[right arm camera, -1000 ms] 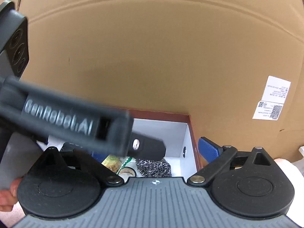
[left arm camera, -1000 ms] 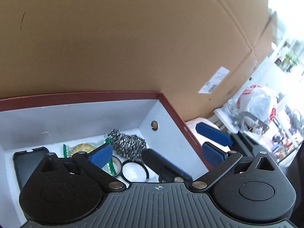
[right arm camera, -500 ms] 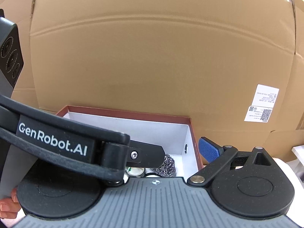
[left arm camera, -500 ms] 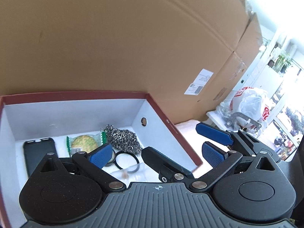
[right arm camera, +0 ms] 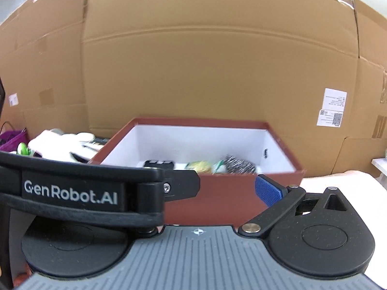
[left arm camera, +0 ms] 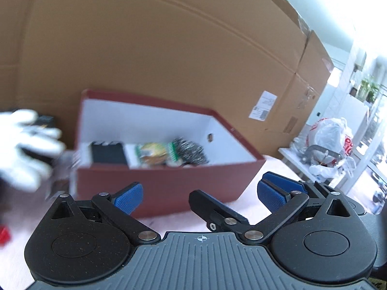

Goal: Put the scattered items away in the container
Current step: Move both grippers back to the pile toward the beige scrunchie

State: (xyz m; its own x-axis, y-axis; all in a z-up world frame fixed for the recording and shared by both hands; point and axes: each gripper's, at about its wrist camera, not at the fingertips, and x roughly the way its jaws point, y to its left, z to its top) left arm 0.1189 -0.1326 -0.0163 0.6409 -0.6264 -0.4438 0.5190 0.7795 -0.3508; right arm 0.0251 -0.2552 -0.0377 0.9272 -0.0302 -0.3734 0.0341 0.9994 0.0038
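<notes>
A dark red box with a white inside stands on the table before a cardboard wall; it also shows in the right wrist view. Inside lie a black phone case, a green-edged snack packet and a steel scourer. My left gripper is open and empty, held just in front of the box. My right gripper is open; its left finger is hidden behind the left gripper's body. The right gripper's blue pad shows in the left wrist view.
A white glove lies left of the box over a dark item; it also shows in the right wrist view. A small red object sits at the far left. A white plastic bag lies on a side table at right.
Both grippers have pulled back and out of the box, which now sits farther away and whole in view. The left gripper stays open and empty.
</notes>
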